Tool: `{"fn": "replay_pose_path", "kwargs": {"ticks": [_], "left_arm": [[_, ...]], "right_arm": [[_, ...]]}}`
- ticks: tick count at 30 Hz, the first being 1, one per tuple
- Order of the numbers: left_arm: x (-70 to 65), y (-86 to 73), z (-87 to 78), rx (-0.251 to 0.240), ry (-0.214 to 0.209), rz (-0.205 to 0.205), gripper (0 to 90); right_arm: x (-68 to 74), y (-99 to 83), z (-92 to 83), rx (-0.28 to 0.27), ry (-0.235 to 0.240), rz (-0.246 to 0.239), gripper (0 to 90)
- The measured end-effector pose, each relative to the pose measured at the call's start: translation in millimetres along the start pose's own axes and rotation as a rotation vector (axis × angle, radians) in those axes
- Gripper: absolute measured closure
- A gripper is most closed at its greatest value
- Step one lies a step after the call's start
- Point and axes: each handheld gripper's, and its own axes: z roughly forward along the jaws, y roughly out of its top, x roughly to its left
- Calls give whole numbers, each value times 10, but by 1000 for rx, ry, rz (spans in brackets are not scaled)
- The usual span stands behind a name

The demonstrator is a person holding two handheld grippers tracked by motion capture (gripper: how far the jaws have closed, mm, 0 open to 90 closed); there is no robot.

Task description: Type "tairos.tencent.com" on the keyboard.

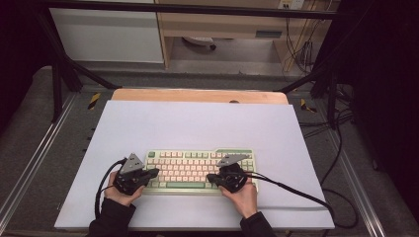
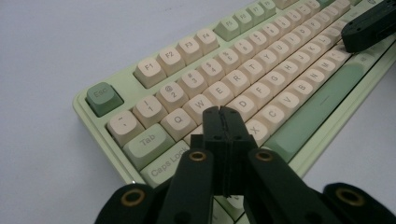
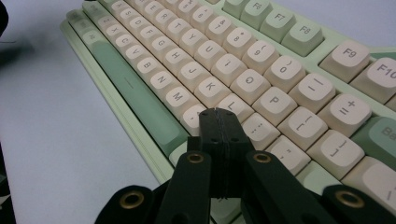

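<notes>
Fingers of left gripper pressed together, nothing pinched; right gripper likewise. Keyboard lies directly beneath both tips (home row). Typing judged barely begun; keypresses left.

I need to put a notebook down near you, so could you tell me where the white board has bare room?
The white board is bare between the keyboard and the wooden strip behind it, and also along both side edges. It is crowded at the keyboard's two ends, where the left gripper and right gripper hover, shut, with cables trailing.
</notes>
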Motion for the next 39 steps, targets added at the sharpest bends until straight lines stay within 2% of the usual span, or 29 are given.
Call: {"fn": "replay_pose_path", "kwargs": {"ticks": [5,11,13,21,39], "left_arm": [[0,-1,0,1,0,2,900],[-6,1,-8,-2,-1,1,900],[-8,4,-12,-3,-2,0,900],[-27,19,-16,-6,-4,4,900],[-132,104,31,-6,-11,22,900]], "right_arm": [[2,16,-38,-8,5,3,900],[-20,50,-168,-26,-20,-15,900],[-33,51,-205,-31,-22,-8,900],[-148,-9,-298,-44,-36,10,900],[-253,-136,-432,-46,-48,26,900]]}}
